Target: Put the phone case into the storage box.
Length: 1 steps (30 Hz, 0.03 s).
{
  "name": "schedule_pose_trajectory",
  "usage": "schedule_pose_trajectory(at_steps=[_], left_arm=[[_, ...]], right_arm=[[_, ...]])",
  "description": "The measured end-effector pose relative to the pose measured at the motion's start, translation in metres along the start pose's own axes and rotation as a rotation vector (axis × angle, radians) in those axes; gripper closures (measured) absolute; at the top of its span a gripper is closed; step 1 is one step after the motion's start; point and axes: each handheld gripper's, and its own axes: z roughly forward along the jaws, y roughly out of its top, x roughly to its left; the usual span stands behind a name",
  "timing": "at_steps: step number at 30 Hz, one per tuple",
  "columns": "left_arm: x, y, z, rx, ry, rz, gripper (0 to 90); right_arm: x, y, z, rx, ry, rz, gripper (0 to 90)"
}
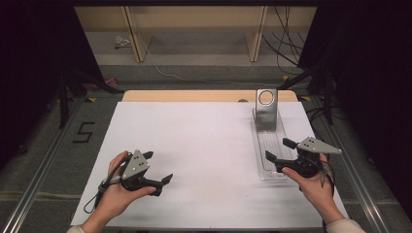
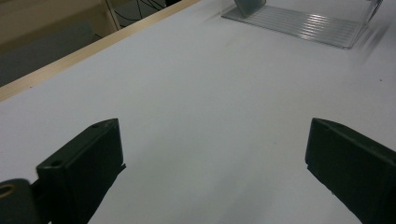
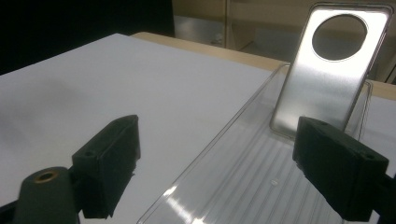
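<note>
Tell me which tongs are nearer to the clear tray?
Right. The right tongs hang open over the clear tray; the left tongs are far across the white table.

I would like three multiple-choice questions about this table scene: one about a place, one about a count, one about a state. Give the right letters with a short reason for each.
1. Where does the metal plate with the round hole stand?
A. at the far end of the clear plastic tray
B. under the left claw
C. on the floor

2. How many round holes does this plate have?
A. three
B. one
C. none

3. How is the right claw now?
A. shut on the plate
B. shut on the tray
C. open, holding nothing

Answers: 1 A, it rises upright from the tray's far end. 2 B, a single hole near its top. 3 C, its jaws stand wide apart over the tray.
</note>
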Motion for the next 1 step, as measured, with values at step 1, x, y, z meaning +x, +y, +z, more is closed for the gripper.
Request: schedule_pose_trajectory(at_steps=[1], left_arm=[[0.0000, 0.0000, 0.0001, 0.000, 0.000, 0.000, 3.6]], right_arm=[[-0.0001, -0.0001, -0.0001, 0.000, 0.001, 0.003, 15.9]])
